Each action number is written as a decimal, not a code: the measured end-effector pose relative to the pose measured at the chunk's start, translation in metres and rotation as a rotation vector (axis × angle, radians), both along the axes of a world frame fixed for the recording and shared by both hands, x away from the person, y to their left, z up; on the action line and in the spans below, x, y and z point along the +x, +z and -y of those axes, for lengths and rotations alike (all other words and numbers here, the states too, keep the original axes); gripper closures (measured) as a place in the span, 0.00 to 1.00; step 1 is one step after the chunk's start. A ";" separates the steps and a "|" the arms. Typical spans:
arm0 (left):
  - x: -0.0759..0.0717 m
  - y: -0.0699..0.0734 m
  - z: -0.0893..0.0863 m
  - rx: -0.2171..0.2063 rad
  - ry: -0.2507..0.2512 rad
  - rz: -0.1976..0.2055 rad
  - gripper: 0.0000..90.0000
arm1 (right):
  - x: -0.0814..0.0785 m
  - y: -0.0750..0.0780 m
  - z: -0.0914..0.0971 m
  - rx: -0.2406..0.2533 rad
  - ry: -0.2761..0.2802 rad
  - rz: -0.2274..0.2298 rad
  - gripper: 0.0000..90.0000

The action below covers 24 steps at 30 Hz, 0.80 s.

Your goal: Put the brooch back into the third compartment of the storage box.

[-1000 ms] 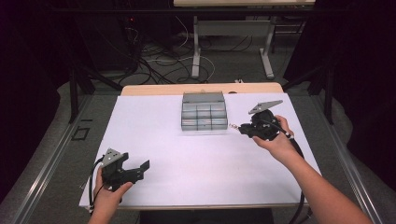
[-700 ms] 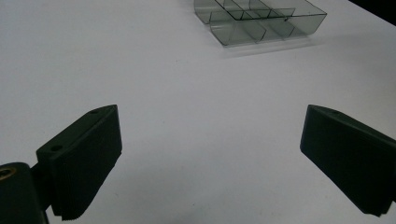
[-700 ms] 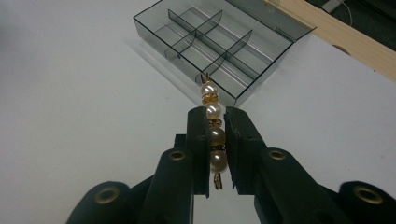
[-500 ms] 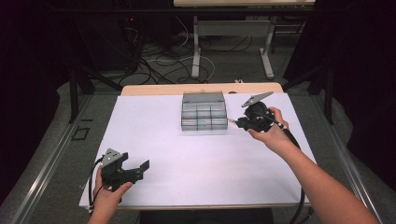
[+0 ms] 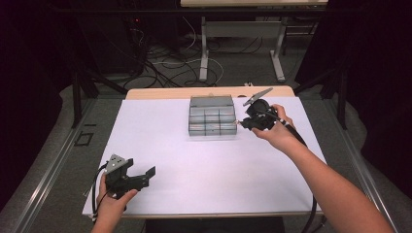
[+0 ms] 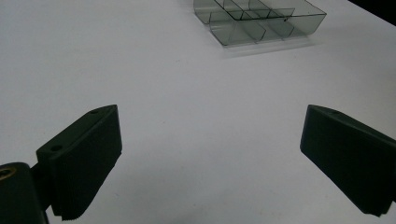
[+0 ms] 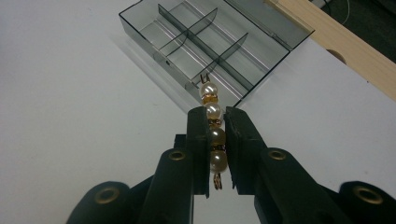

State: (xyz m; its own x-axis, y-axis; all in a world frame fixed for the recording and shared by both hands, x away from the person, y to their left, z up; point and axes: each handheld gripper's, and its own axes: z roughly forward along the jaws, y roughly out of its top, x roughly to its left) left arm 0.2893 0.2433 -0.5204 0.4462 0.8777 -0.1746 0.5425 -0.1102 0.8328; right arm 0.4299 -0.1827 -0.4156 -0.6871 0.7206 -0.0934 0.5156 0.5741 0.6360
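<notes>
**A:** From the high view, where are things?

**B:** The right tongs (image 5: 239, 123) sit just beside the right edge of the clear divided box (image 5: 212, 116) at the far middle of the white bench (image 5: 204, 170). The left tongs (image 5: 145, 175) rest near the front left corner, well apart from the box.

**A:** And the left gripper view?

**B:** Its jaws stand wide with only bare bench between them; the box (image 6: 261, 18) lies far ahead.

**A:** The right gripper view?

**B:** The right tongs (image 7: 216, 116) are clamped on a short strand of pearl beads (image 7: 212, 112), its tip poking out toward the box's (image 7: 210, 42) near corner.
</notes>
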 end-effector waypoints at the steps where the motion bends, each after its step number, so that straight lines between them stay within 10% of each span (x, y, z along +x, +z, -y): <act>1: 0.000 0.000 0.000 0.000 0.000 0.000 0.06 | 0.002 0.000 -0.001 -0.007 -0.006 0.000 0.90; 24: 0.001 -0.001 -0.001 -0.002 -0.003 0.001 0.06 | 0.044 -0.013 -0.007 0.044 -0.099 -0.065 0.90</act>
